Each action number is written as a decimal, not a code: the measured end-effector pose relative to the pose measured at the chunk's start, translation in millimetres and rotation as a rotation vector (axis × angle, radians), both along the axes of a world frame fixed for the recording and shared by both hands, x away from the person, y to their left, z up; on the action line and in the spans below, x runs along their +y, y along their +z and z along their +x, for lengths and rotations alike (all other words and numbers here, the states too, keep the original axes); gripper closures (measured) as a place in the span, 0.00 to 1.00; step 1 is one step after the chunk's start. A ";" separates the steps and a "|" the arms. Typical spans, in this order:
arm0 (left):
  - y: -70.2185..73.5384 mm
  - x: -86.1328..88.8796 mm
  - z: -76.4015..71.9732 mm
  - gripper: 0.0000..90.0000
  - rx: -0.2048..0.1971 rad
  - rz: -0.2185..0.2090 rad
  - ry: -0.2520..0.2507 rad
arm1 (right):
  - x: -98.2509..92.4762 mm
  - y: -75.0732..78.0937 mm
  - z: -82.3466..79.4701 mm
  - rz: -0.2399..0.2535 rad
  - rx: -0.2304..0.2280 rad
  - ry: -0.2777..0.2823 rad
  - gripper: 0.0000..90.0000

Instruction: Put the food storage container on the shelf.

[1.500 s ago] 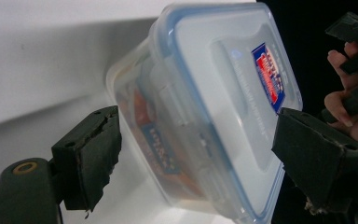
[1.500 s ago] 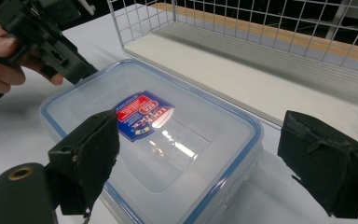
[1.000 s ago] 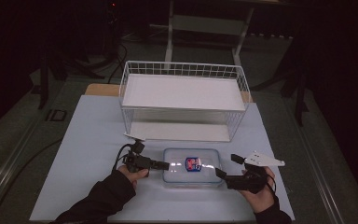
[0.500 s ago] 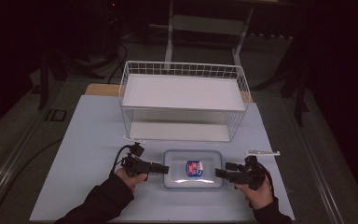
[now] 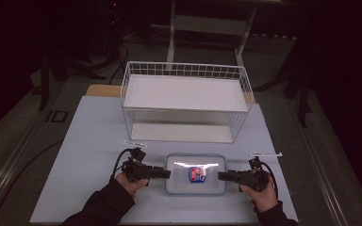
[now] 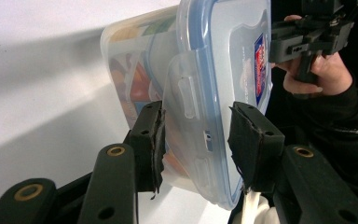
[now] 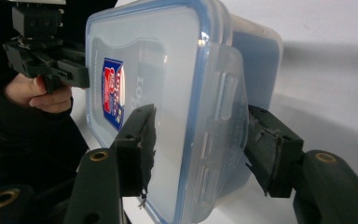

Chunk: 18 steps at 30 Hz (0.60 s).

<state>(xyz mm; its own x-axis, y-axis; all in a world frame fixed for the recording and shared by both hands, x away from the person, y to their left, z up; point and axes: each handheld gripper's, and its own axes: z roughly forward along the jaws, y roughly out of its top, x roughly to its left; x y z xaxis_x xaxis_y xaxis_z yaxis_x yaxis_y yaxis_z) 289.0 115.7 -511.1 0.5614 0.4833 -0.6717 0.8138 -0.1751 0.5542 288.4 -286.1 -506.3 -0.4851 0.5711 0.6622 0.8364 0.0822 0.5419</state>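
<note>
Near the table's front edge sits my clear lidded container – left gripper and right gripper straddle its end clasps (jaws just closing), pads not visibly pressing yet.

Clear rectangular plastic food container with blue-rimmed snap lid, lying flat on the pale table, near the front edge, ahead of the white wire basket. Lid on, end latch flaps folded down. Red-and-blue label on top. Colourful contents visible through the wall.
</note>
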 end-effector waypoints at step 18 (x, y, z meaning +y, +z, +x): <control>22.1 2.1 3.1 0.63 -0.098 0.016 0.071 | 8.5 19.6 7.8 -0.026 -0.086 -0.001 0.51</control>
